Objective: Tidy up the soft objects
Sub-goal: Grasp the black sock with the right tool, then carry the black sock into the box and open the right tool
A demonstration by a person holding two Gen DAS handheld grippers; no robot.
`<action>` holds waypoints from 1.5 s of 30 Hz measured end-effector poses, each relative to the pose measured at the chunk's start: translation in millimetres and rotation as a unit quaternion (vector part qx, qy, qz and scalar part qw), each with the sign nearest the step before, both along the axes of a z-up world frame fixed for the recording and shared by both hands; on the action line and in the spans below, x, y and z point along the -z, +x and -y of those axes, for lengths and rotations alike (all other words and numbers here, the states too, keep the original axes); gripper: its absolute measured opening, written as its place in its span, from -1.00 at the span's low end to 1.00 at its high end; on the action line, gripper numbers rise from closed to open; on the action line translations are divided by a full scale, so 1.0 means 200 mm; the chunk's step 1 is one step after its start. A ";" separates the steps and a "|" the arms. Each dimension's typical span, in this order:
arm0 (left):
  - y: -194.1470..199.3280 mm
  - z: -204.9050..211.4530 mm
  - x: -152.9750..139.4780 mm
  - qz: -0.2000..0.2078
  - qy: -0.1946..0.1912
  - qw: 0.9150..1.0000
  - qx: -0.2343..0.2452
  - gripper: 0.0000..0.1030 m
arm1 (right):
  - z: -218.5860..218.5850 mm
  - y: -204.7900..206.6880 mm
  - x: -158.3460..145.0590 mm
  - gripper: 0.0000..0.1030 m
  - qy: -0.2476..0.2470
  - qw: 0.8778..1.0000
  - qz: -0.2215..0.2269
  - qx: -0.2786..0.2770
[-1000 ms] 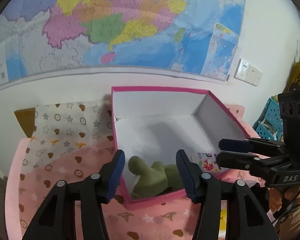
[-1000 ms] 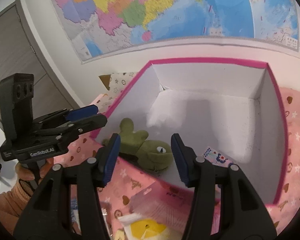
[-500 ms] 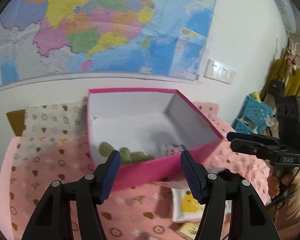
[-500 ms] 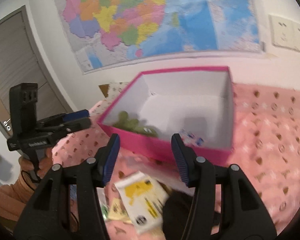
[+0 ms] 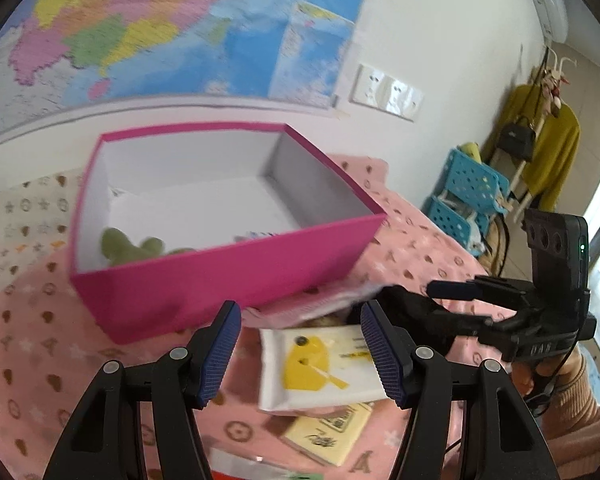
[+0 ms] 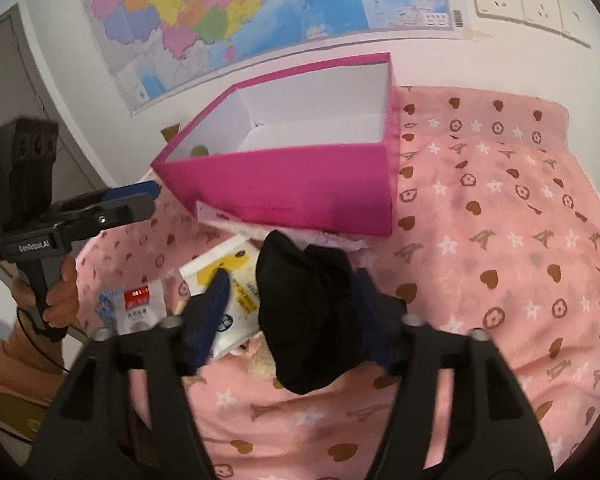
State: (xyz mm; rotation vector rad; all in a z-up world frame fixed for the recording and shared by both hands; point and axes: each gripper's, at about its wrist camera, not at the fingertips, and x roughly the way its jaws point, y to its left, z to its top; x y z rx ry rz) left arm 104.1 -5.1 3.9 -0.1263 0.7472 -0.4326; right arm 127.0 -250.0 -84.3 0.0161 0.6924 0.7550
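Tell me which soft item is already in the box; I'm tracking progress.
The green plush toy, inside the pink box. The black soft item lies outside, between the right gripper's fingers.

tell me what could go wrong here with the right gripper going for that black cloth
The right gripper straddles the black cloth, but its left finger lies over the white and yellow packet and may pinch that too. Loose cloth hanging below could snag the pink box rim on the way in.
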 end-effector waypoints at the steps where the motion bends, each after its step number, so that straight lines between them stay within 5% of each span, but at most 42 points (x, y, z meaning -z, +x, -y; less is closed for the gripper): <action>1: 0.00 0.02 0.01 -0.004 0.000 1.000 0.004 0.23 | -0.02 0.00 0.01 0.39 -0.015 1.000 0.006 0.000; 4: 0.01 0.06 0.03 -0.012 0.001 1.000 0.015 0.23 | -0.07 0.02 0.06 0.36 -0.045 0.999 0.016 0.001; 7: 0.00 0.08 0.04 -0.017 0.000 1.000 0.021 0.23 | -0.05 0.04 0.08 -0.12 -0.048 0.999 0.011 0.003; 14: 0.01 0.10 0.05 -0.024 -0.009 0.999 0.032 0.23 | 0.05 0.03 0.02 -0.63 -0.011 1.000 0.022 0.016; 29: -0.01 0.29 0.00 -0.008 -0.012 0.993 0.116 0.23 | 0.13 -0.07 -0.29 -0.65 0.055 0.995 0.084 0.005; 36: 0.00 0.37 -0.10 0.030 0.000 0.990 0.141 0.21 | 0.07 -0.08 -0.42 -0.65 0.058 0.991 0.120 -0.020; 45: 0.13 0.38 -0.22 0.078 0.026 0.990 0.115 -0.30 | -0.04 0.04 -0.56 -0.65 0.064 0.986 0.148 -0.050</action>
